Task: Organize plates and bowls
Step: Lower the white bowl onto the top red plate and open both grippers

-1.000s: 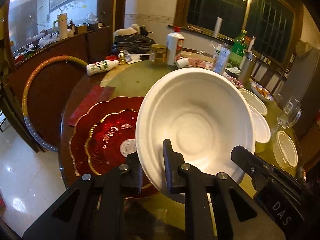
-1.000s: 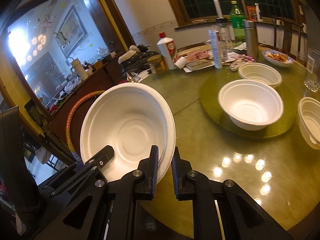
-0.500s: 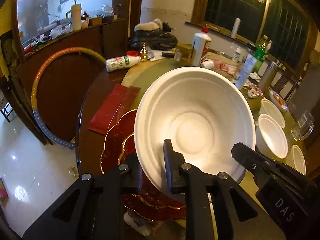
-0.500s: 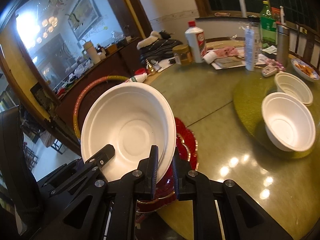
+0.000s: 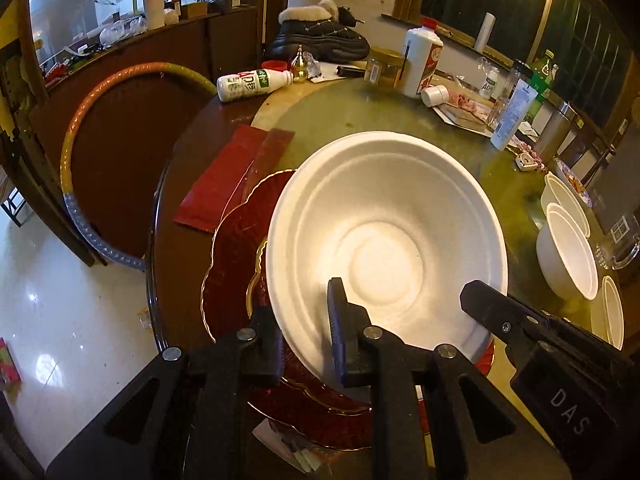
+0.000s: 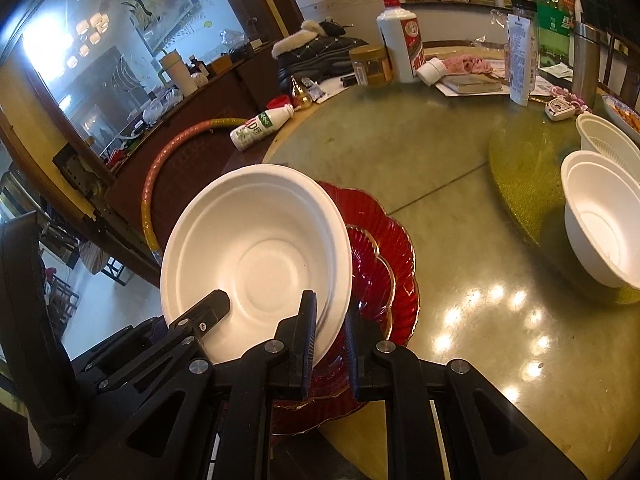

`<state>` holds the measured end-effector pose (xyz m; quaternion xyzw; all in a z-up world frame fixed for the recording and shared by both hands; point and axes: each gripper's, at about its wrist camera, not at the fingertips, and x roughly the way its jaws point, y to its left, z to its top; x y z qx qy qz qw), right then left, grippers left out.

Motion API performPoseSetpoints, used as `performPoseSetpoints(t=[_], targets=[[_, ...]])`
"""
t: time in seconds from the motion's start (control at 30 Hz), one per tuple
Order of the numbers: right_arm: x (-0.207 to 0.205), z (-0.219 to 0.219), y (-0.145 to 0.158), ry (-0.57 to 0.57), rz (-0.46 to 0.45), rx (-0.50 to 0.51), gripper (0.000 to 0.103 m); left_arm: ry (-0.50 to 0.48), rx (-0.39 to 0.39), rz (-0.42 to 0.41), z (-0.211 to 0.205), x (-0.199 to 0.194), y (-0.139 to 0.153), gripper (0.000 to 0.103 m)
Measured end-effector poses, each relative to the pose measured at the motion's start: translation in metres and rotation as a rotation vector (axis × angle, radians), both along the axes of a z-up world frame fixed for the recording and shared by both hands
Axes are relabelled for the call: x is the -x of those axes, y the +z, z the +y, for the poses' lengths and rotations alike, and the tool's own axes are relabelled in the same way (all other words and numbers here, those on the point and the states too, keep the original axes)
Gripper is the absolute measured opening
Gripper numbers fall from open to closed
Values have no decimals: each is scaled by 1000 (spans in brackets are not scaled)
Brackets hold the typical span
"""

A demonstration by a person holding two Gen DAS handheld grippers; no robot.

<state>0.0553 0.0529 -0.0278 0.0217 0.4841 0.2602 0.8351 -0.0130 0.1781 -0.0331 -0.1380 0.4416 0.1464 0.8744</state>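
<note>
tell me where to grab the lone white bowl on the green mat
Take the white bowl by its thin rim, on the side nearest the grippers, coming down from above. It sits upright and open, so one finger can go inside the wall and one outside.

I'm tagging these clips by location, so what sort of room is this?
Most likely a home dining room: a large round table crowded with bottles, white bowls and red plates, a wooden sideboard along the wall, and a mirror reflecting ceiling lights.
</note>
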Motion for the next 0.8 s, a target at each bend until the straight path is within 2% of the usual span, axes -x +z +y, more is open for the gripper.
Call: performPoseSetpoints(t=[0.8], targets=[[-3,9,-18,19,47,53,12,-11,9,68,4,-2,-21,18]])
